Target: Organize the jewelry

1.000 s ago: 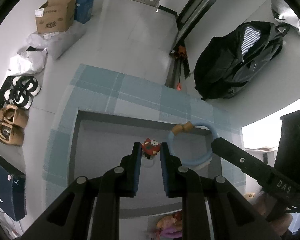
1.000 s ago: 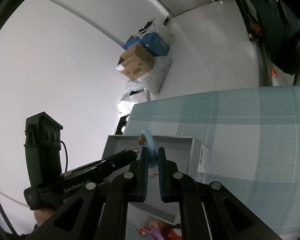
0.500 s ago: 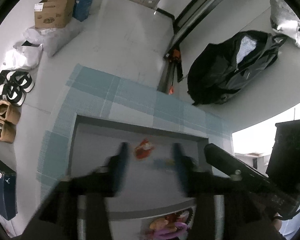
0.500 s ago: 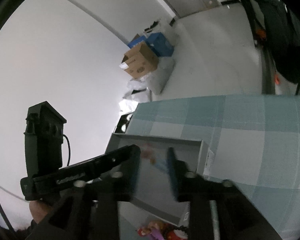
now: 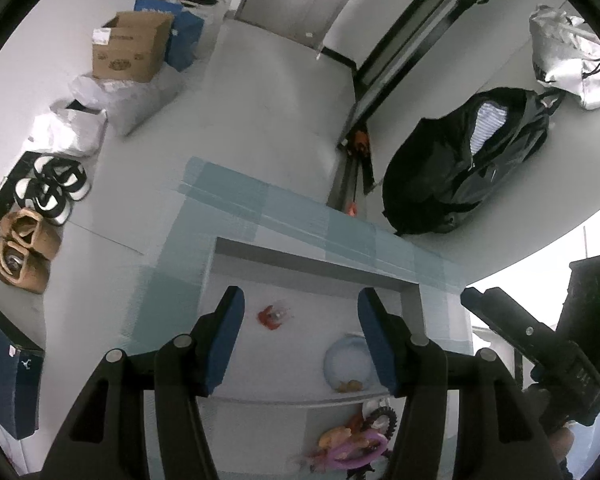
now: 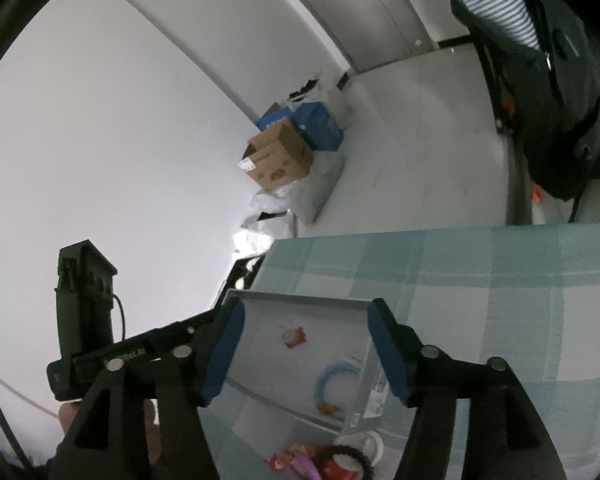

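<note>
Both pieces lie in the grey box, and I hold nothing in either gripper.

The red charm [image 5: 274, 316] lies on the floor of the grey box [image 5: 316, 258], and the pale blue ring [image 5: 348, 364] with its tan bead lies apart from it, close to the box's right wall; in my right view the ring [image 6: 337, 384] sits near the front corner. My left gripper [image 5: 300, 332] hangs over the box with its jaws apart and nothing between the blue pads; they have just been opening. My right gripper [image 6: 302, 344] also stands wide and empty above the box, its jaws having just spread further. More trinkets [image 5: 350, 444], pink, orange and black, lie heaped on the checked cloth [image 6: 480, 300] just in front of the box. Beyond the table are a cardboard carton [image 5: 130, 52], shoes [image 5: 52, 188] and a black bag [image 5: 464, 164] on the floor.
</note>
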### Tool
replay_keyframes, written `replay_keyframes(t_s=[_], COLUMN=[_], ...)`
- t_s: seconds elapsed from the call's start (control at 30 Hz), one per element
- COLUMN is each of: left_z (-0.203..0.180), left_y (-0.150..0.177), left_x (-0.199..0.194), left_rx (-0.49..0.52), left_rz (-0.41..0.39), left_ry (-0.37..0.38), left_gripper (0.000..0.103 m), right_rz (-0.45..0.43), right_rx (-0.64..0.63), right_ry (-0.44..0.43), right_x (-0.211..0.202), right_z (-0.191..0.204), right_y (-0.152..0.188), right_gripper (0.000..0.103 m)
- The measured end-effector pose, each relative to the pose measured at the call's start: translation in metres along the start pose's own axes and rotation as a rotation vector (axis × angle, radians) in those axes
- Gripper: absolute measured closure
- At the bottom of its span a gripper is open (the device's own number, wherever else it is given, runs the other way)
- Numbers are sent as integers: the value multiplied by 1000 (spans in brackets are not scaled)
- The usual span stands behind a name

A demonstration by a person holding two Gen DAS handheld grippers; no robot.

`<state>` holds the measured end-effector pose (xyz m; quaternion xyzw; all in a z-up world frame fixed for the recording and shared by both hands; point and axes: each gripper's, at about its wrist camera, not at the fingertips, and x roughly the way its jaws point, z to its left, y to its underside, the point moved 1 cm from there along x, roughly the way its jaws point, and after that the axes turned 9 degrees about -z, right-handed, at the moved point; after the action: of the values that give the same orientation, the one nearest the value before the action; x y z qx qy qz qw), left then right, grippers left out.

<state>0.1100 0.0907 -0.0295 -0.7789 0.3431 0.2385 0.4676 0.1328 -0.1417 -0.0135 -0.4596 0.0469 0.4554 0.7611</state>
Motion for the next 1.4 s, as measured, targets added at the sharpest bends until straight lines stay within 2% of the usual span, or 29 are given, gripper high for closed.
replay_keyframes(t_s=[0.1,0.23,0.37,0.47,0.67,0.8,0.97,1.1,1.2,1.23,1.33,1.4], left_z=[-3,-9,-9,-6,-4,-1,-4,-11,-11,-10,-8,-8], left_y=[3,14,29,43,69,79,84,89,94,93,93,96], left_x=[-14,-29,-33,-32,-15,-6,-1,4,7,7,9,10], left_rx=[29,79,101,106,155,159,216,292,307,311,303,300], left_rz=[-43,-86,-59,-19,125,203,223,234,249,248,255,262], left_ry=[-10,-12,-22,-2,20,67,57,16,18,16,24,29], left_gripper=[49,49,49,49,48,48,49,49,49,51,69,73], right_rz=[-18,-35,-50,-39,-21,-8,-6,3,8,10,14,19], right_rx=[-22,-44,-64,-72,-103,-105,-99,-88,-108,-110,-107,-107], right_ry=[6,26,69,67,104,103,109,105,109,109,106,109], right_x=[-8,-20,-31,-39,-47,-50,-58,-61,-61,-61,-60,-59], right_z=[3,5,6,7,14,17,17,18,20,21,21,20], right_y=[3,11,23,32,43,48,57,61,63,64,65,65], right_gripper=[29,13,2,1,0,0,0,0,0,0,0,0])
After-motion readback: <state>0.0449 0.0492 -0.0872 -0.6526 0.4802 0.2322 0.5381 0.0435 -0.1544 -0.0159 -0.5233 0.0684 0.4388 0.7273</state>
